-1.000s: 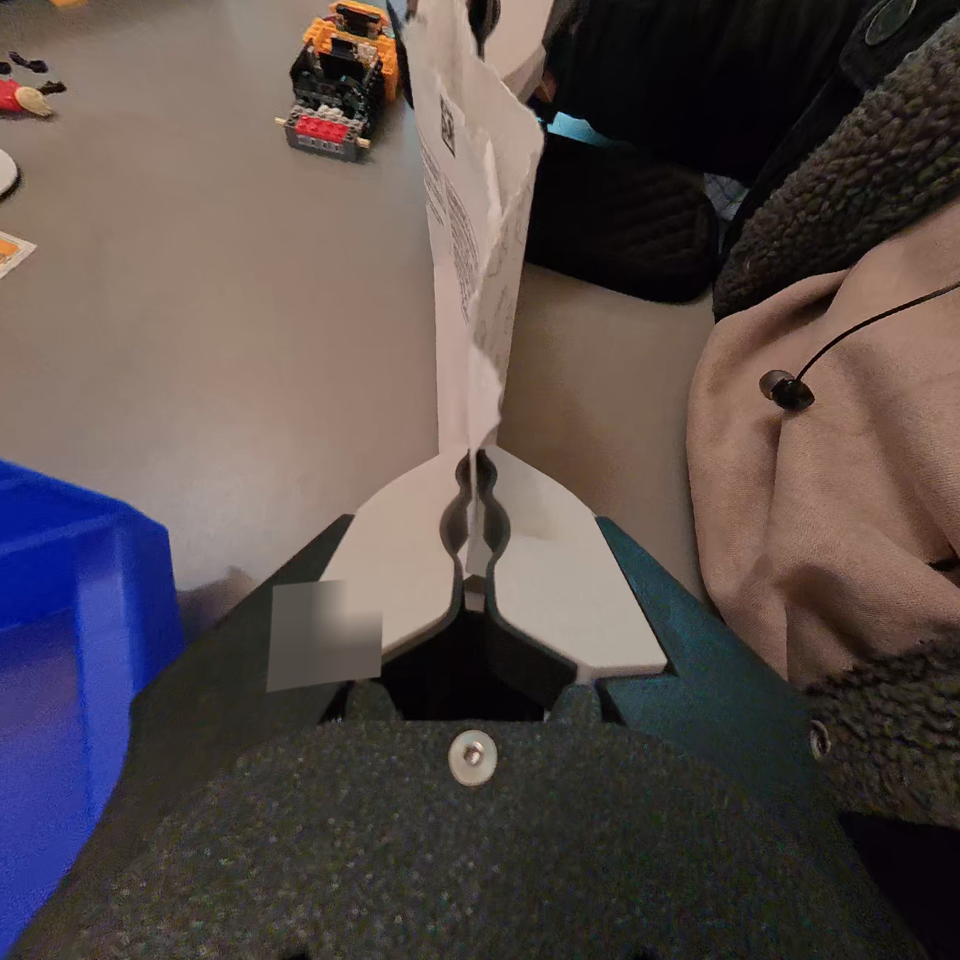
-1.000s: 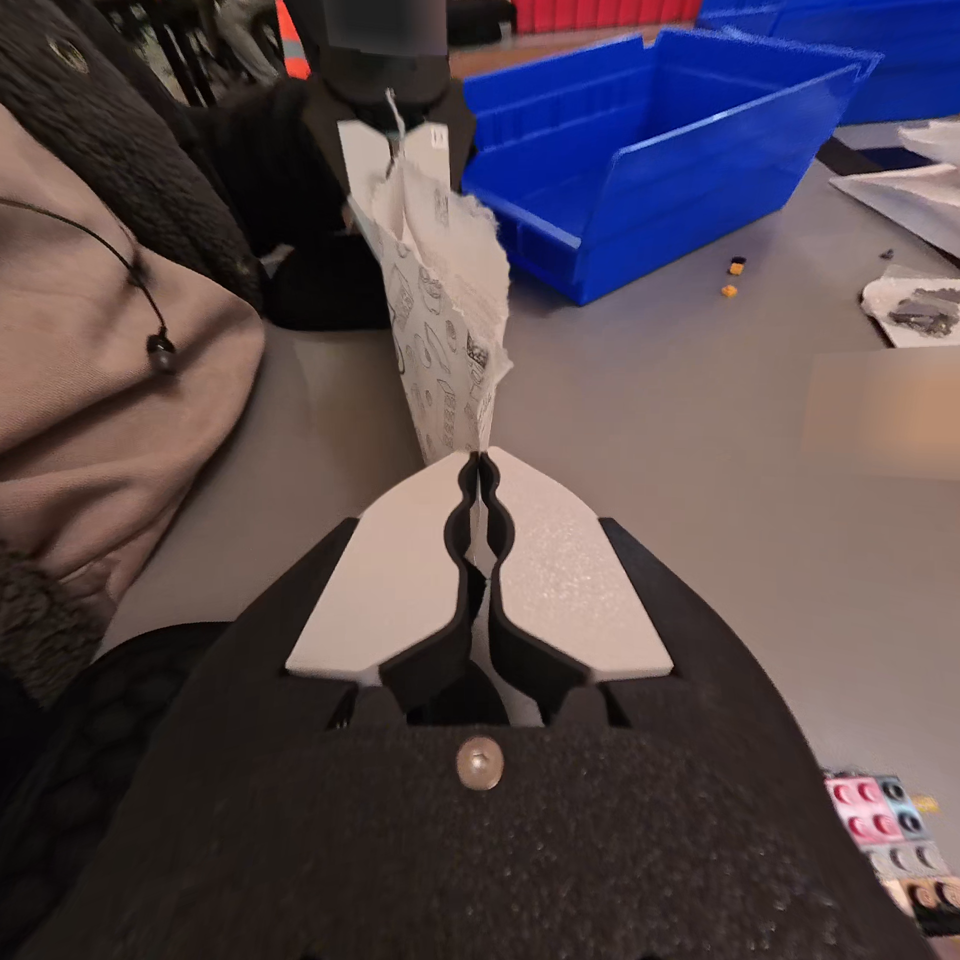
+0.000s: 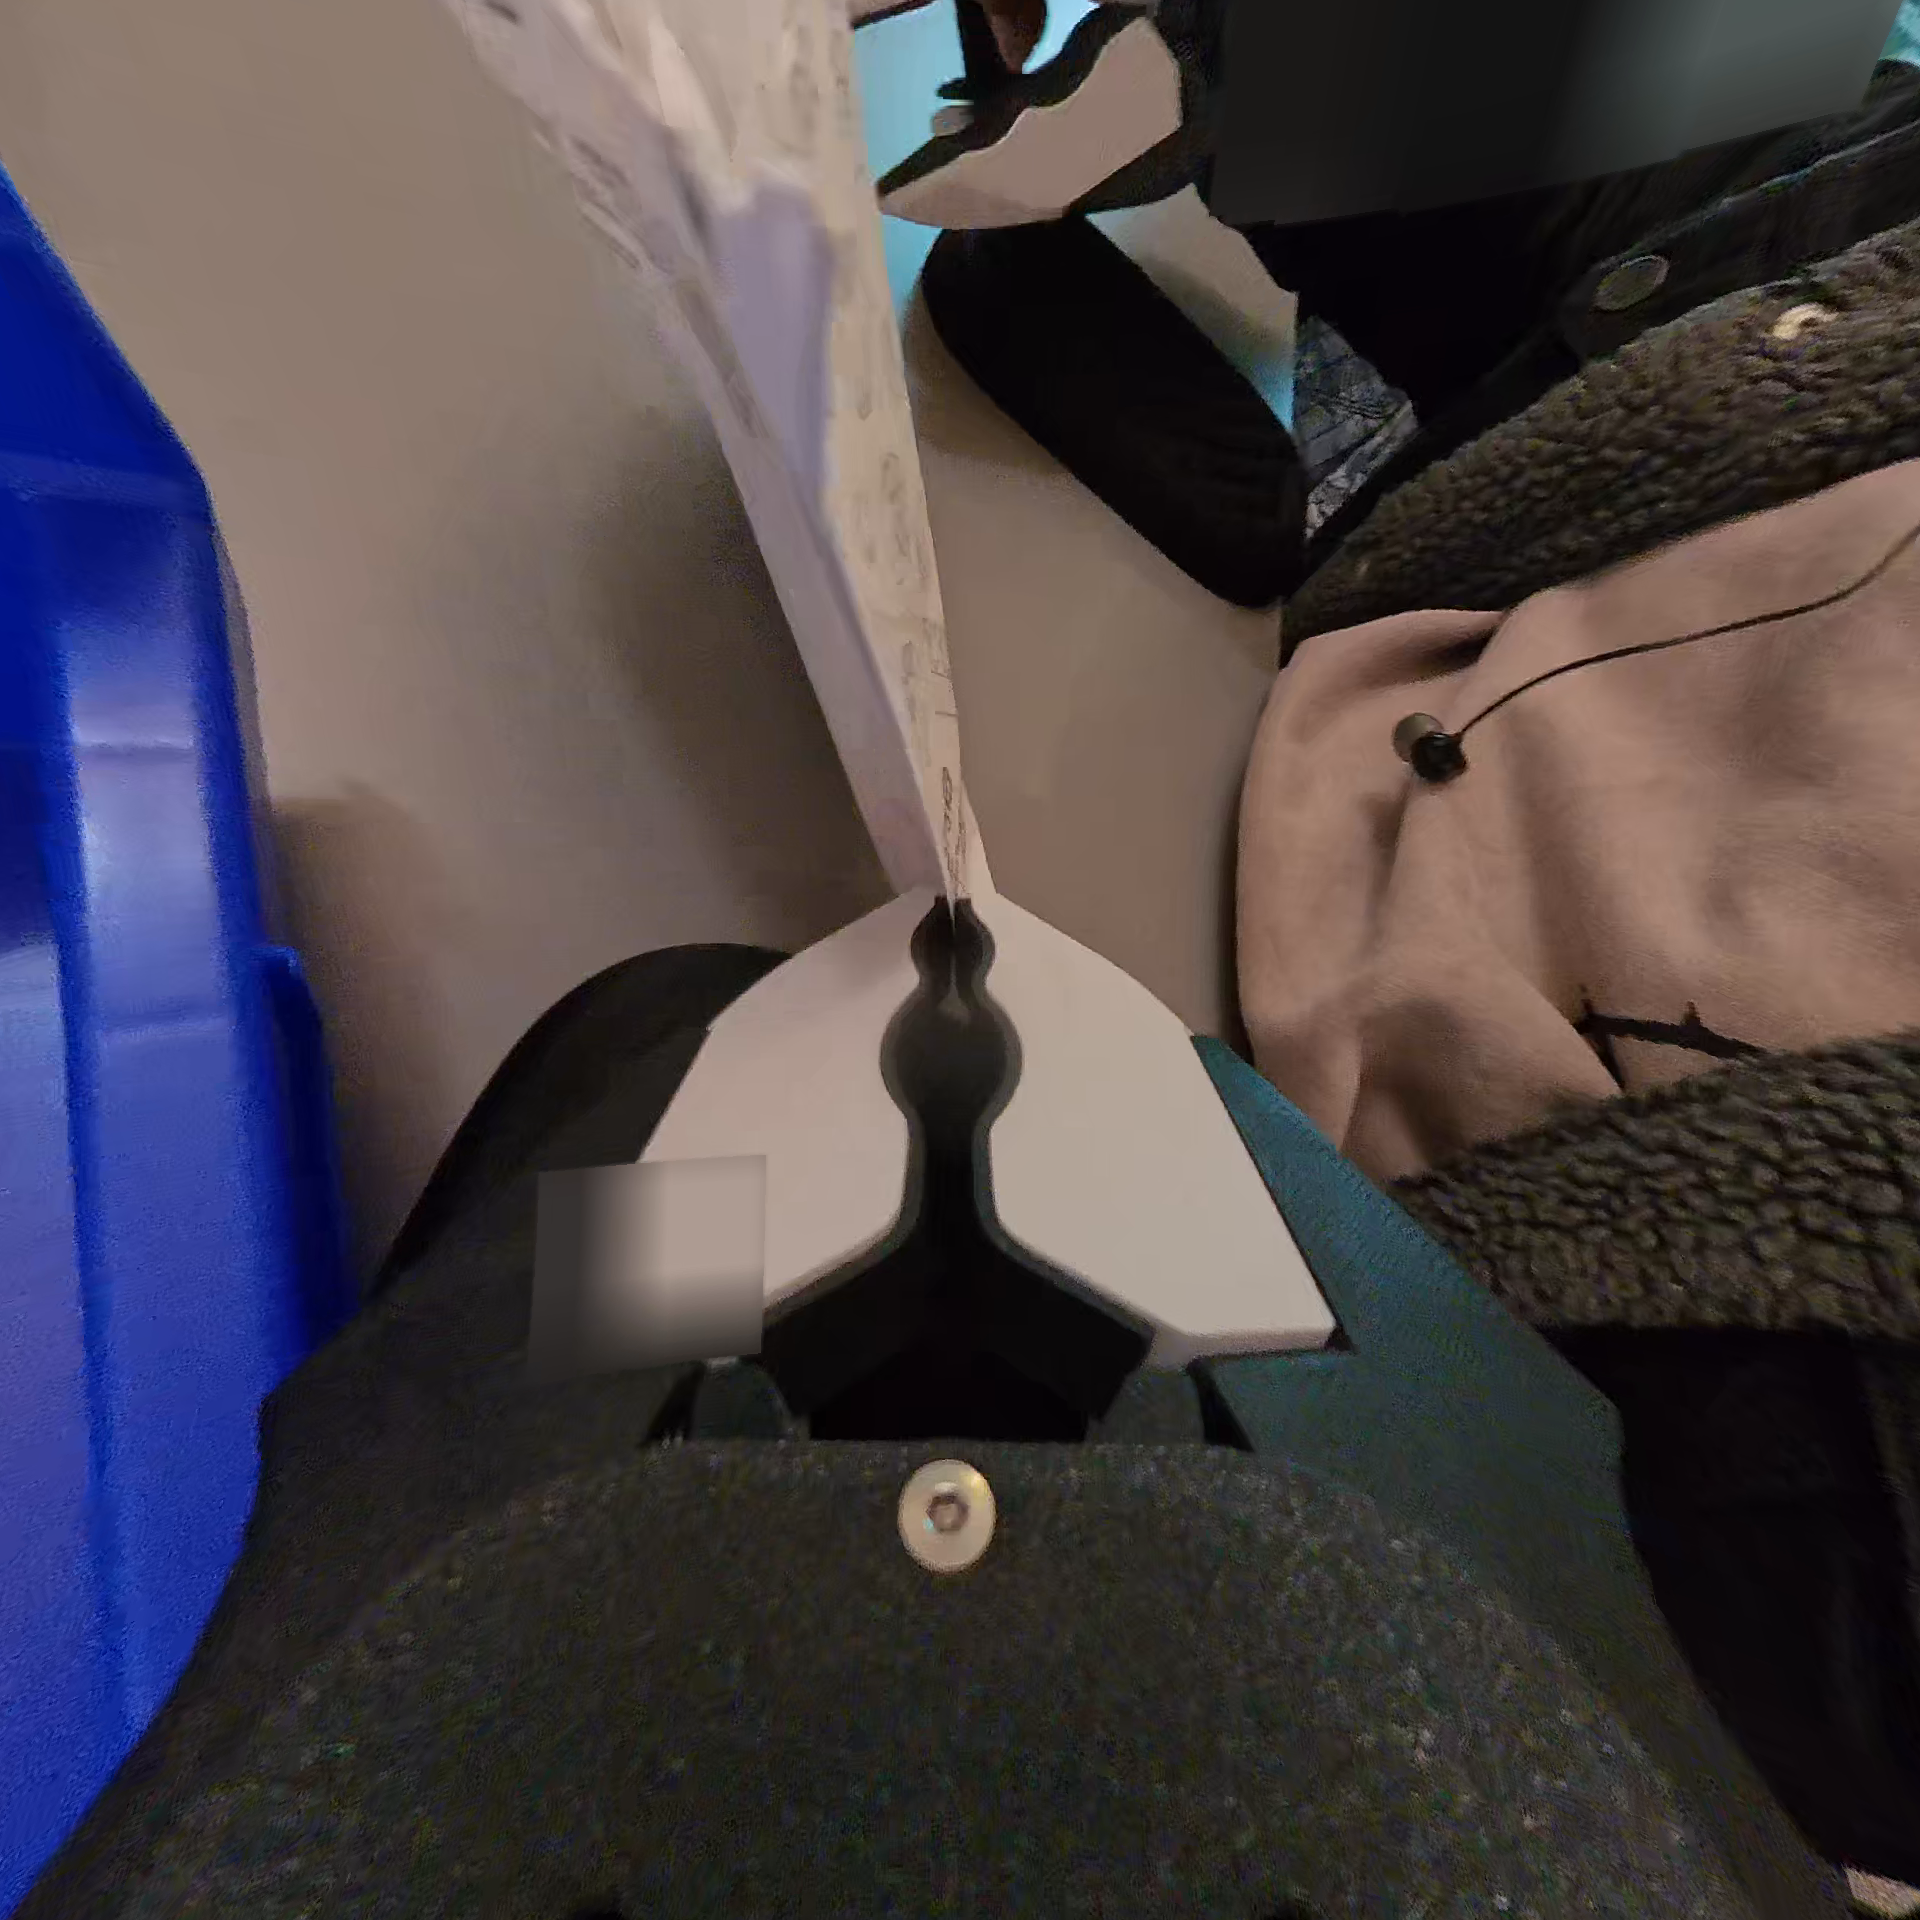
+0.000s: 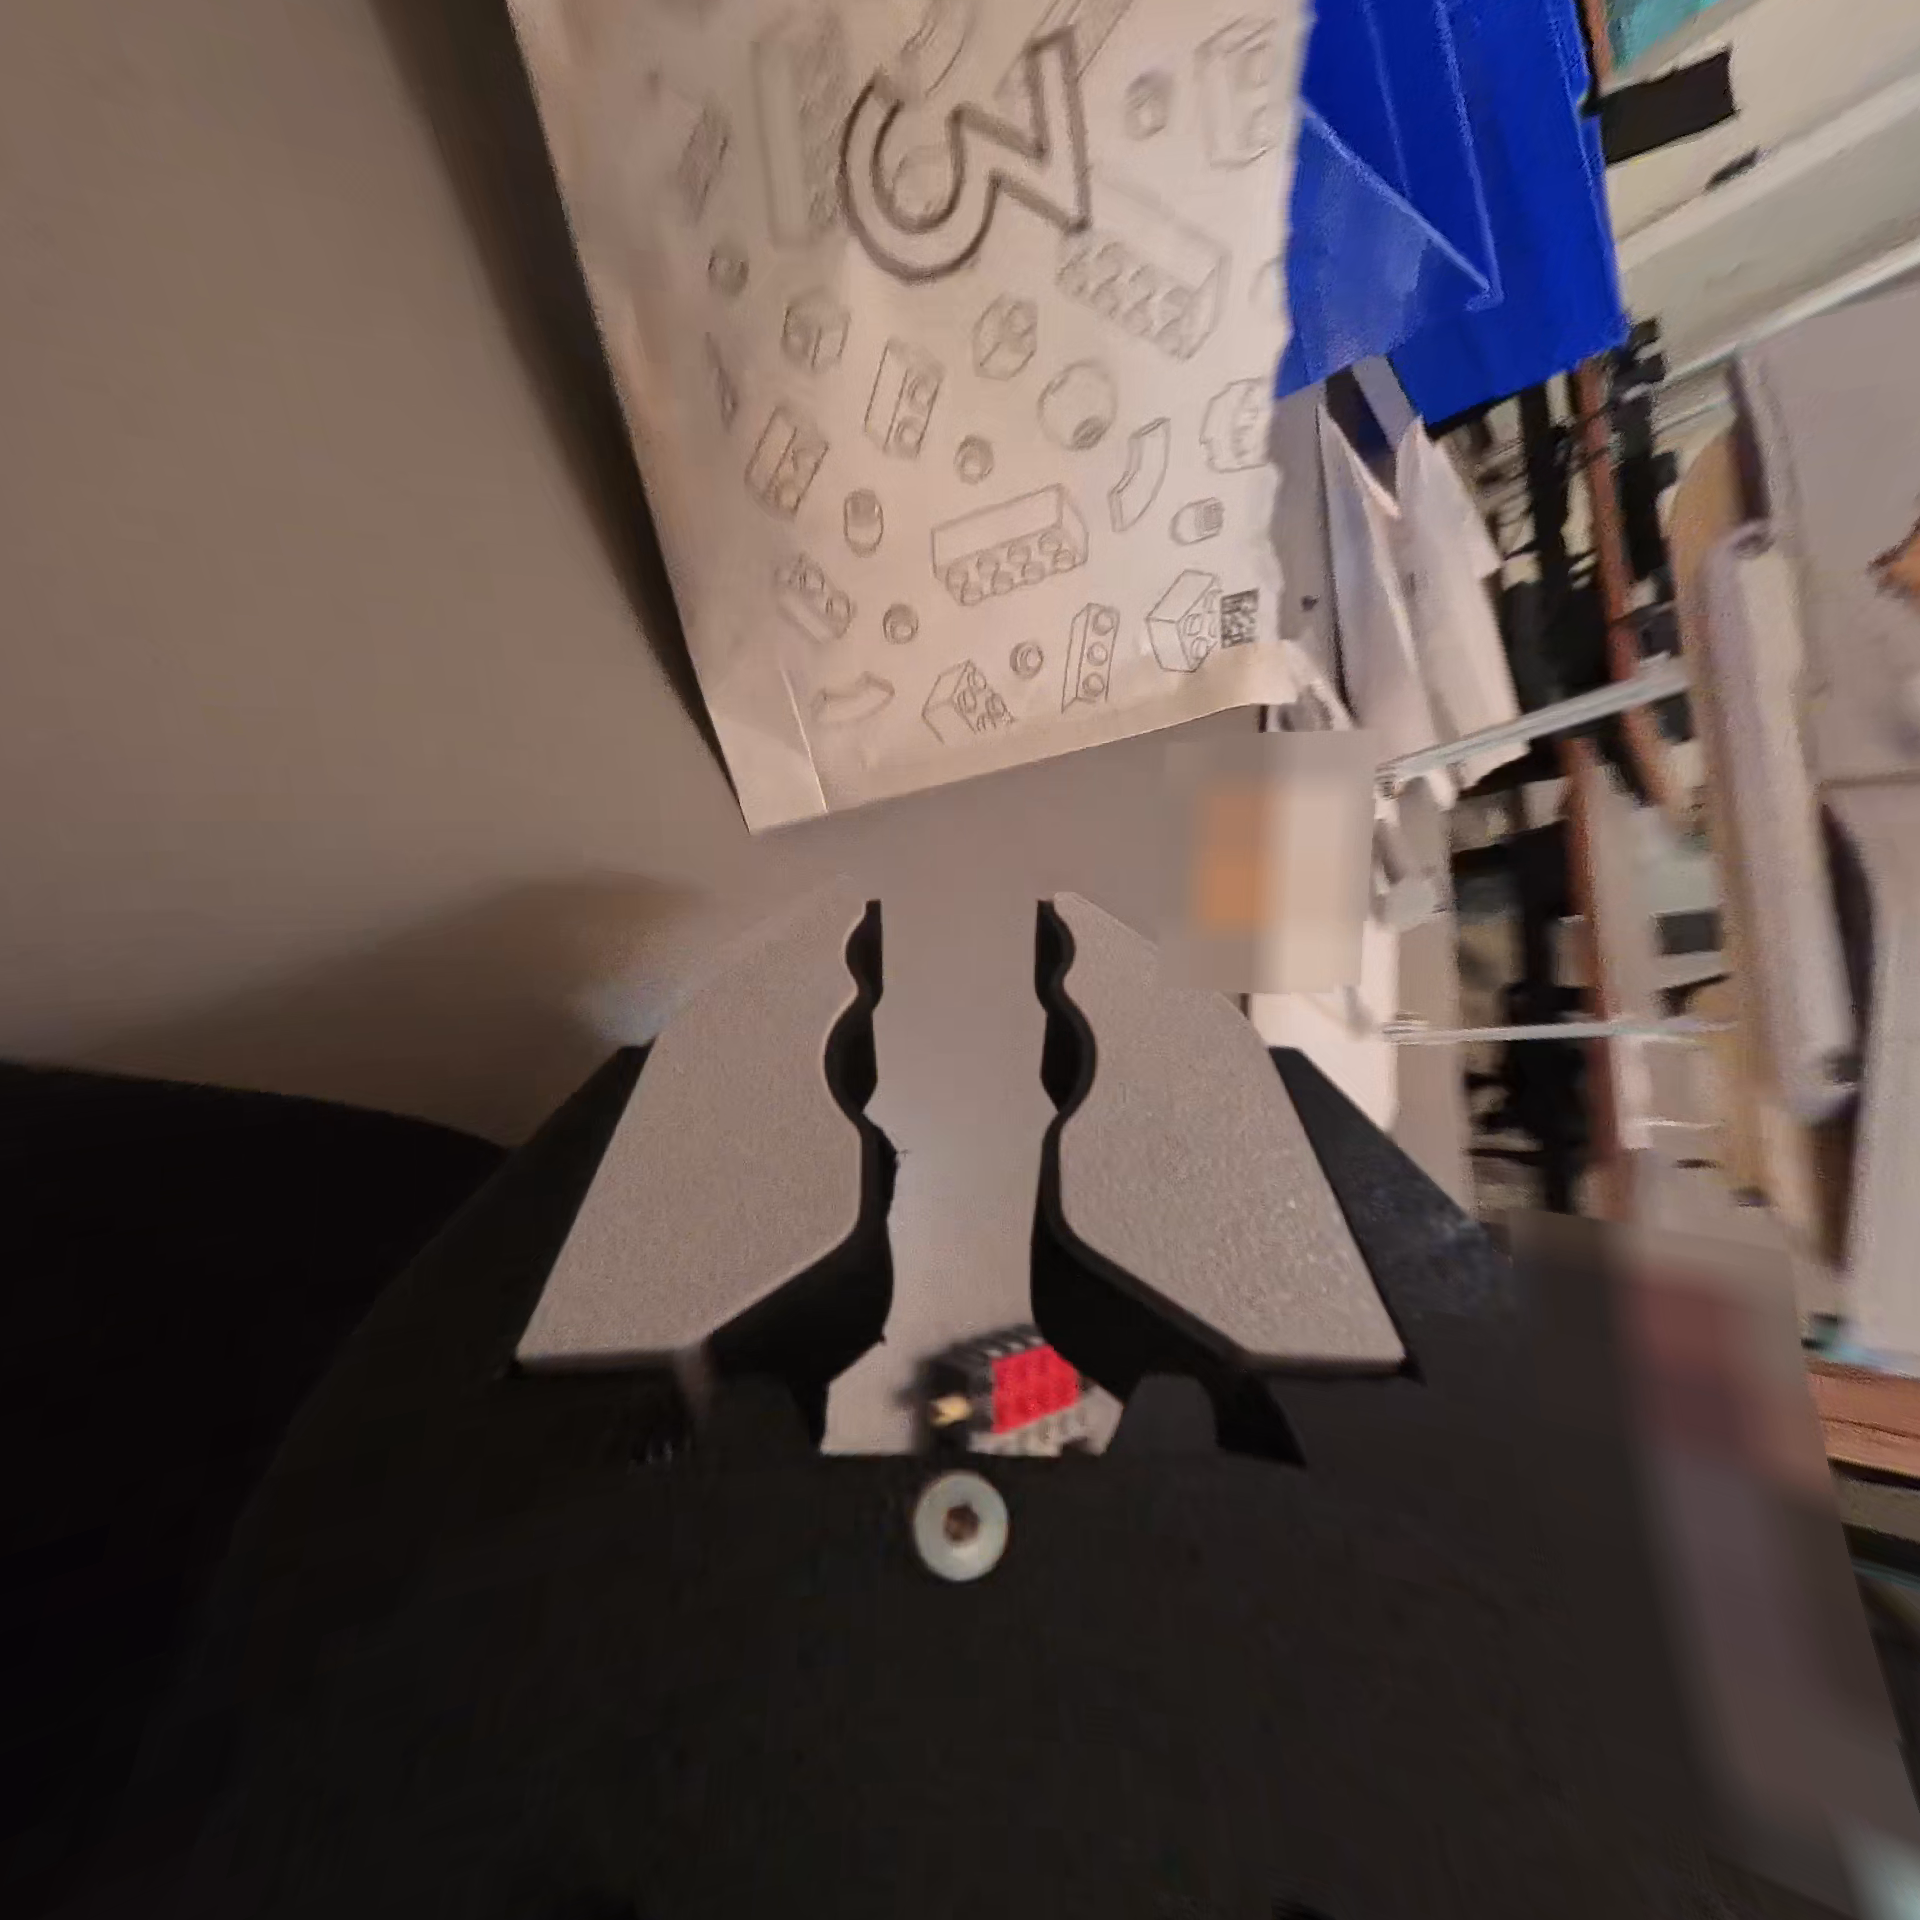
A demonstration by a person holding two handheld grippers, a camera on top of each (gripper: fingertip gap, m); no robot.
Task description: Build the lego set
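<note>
Since a second ago the right gripper (image 4: 958, 920) has let go of the paper bag (image 4: 966, 416) and now sits with its jaws apart and empty, the bag's lower edge just above its tips in the upper middle of the right wrist view. Both views are tilted now and the right one is blurred, so the hands look to be swinging. Only the left gripper (image 3: 953, 904) holds the bag (image 3: 821, 416), jaws together and clamped on a thin corner of paper at the very tips. That is the weak point: the bite is small, and if the bag still carries loose bricks their weight could tear the paper or pull it free, scattering pieces over the grey surface (image 3: 468, 520) or off its edge toward the person's lap. From the left wrist view the bag's long axis runs from the jaws up toward the upper left of the frame, seen nearly edge-on; in the right wrist view its printed face is turned to the camera. Whether the torn mouth faces up or down I cannot tell. A blue bin (image 3: 114, 935) stands close at the left edge, and a small brick car (image 4: 1013, 1392) shows between the right jaws, low in the frame.
</note>
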